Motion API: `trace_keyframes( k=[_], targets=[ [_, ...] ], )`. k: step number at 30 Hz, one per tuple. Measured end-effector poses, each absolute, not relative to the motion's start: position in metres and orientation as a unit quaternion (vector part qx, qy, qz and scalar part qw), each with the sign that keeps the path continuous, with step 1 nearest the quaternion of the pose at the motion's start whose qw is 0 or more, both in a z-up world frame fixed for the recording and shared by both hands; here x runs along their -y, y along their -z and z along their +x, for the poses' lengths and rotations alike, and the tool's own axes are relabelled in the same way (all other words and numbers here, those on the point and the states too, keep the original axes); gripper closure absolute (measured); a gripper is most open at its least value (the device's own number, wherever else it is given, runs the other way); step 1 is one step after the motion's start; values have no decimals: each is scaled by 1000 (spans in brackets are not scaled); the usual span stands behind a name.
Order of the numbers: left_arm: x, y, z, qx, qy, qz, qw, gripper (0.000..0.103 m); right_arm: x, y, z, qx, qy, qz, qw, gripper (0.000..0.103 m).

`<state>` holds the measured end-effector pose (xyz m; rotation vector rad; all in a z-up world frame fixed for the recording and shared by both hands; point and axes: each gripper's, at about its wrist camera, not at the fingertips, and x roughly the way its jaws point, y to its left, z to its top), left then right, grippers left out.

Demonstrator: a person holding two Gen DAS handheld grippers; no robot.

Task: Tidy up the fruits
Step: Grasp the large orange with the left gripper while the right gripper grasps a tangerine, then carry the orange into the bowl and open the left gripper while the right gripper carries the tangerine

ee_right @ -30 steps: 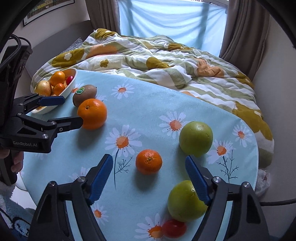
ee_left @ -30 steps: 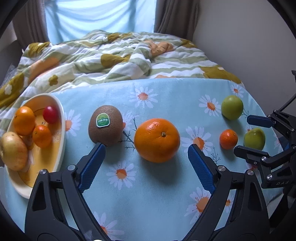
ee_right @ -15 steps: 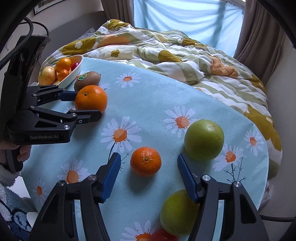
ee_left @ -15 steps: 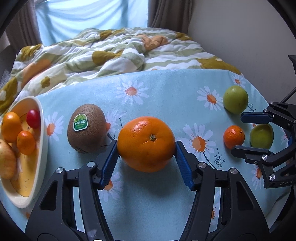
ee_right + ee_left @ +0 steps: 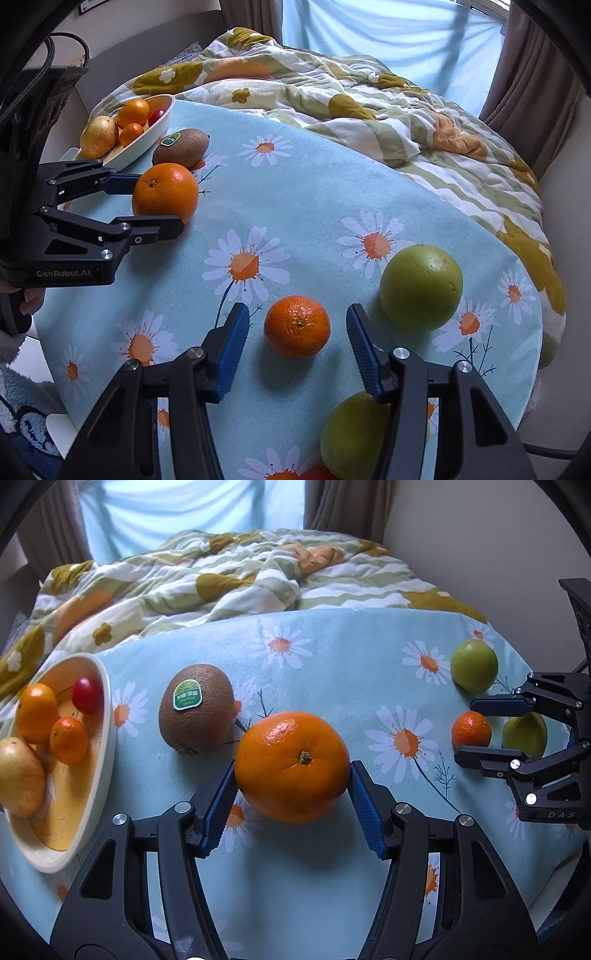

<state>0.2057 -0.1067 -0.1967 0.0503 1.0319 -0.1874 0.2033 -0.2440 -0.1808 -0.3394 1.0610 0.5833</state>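
A big orange (image 5: 291, 766) sits between the blue pads of my left gripper (image 5: 291, 775), which is shut on it, both pads pressed to its sides. In the right wrist view the same grip shows at the left, left gripper (image 5: 159, 205) around the orange (image 5: 165, 194). My right gripper (image 5: 295, 314) straddles a small mandarin (image 5: 297, 326) on the daisy cloth. Its jaws are closing, with a gap still on each side of the fruit. A kiwi (image 5: 195, 707) with a green sticker lies beside a cream bowl (image 5: 107, 709) holding several small fruits.
Two green round fruits (image 5: 421, 286) (image 5: 354, 435) lie close to the right gripper, one just under its right finger, and a red tomato (image 5: 317, 474) shows at the bottom edge. A rumpled quilt (image 5: 240, 576) borders the round table's far side. A hand (image 5: 26, 299) holds the left gripper.
The left jaws closed onto the big orange, which now fills the gap between them. The right jaws narrowed around the mandarin and the gripper came closer to it.
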Motion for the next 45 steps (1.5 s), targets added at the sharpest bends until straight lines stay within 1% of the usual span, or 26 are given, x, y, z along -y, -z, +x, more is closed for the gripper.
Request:
trace_keyframes(
  k=[2,7,9,10,20,29,35,45],
  targets=[
    [103,197,204,-494,86,21,865,37,241,182,203,-498,-275,-163,806,59],
    [98,197,199,-496,78,19,864,37,238,187,203,-500,-276,-172,803,61],
    [96,197,196,-497,76,16,864,37,236,188,204,-500,-274,-179,802,68],
    [95,197,195,-497,75,15,865,37,236,187,204,-499,-274,-179,802,69],
    [83,186,184,-485,64,-8,872,37,231,173,198,-483,-274,-177,813,69],
    [61,155,166,-465,40,-21,884,37,216,144,186,-461,-285,-170,823,70],
    [30,128,152,-446,15,-25,894,37,196,120,180,-444,-296,-163,830,70],
    [-42,89,143,-424,8,-32,905,37,136,79,176,-421,-290,-144,847,70]
  ],
)
